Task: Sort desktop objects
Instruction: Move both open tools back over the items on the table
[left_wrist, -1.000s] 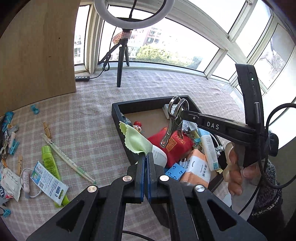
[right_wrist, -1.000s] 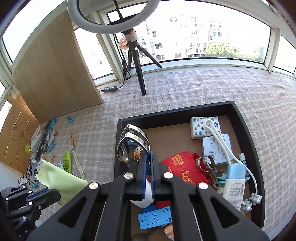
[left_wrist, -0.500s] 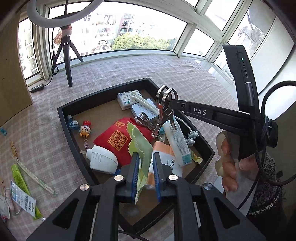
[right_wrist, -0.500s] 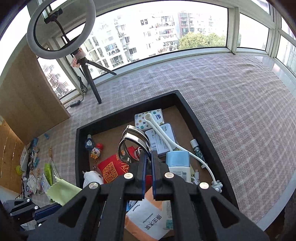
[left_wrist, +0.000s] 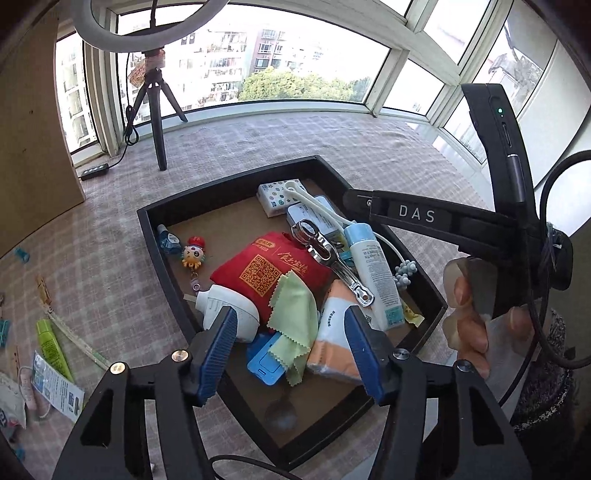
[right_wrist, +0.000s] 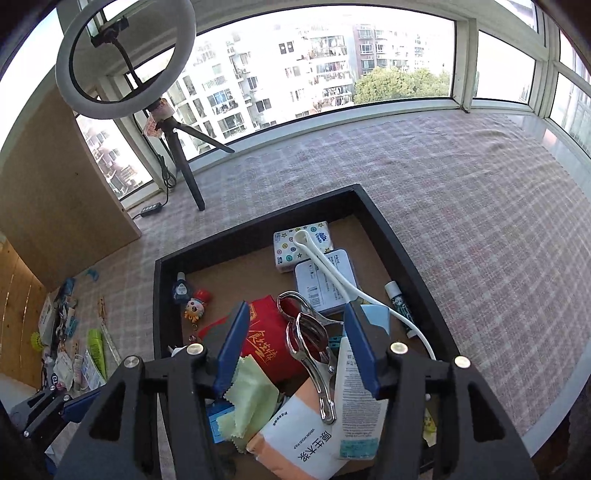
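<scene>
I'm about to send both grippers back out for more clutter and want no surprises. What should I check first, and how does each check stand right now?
1. Left gripper open and empty: ok.
2. Right gripper open and empty: ok.
3. Green cloth lying inside the black tray: ok, draped over the red pouch and blue phone stand.
4. Metal clip inside the tray: ok, resting across the white tube.
5. Items left on the checked tablecloth: not ok, the green tube and clothespin remain outside.
6. Clip settled stably: cannot tell.
</scene>
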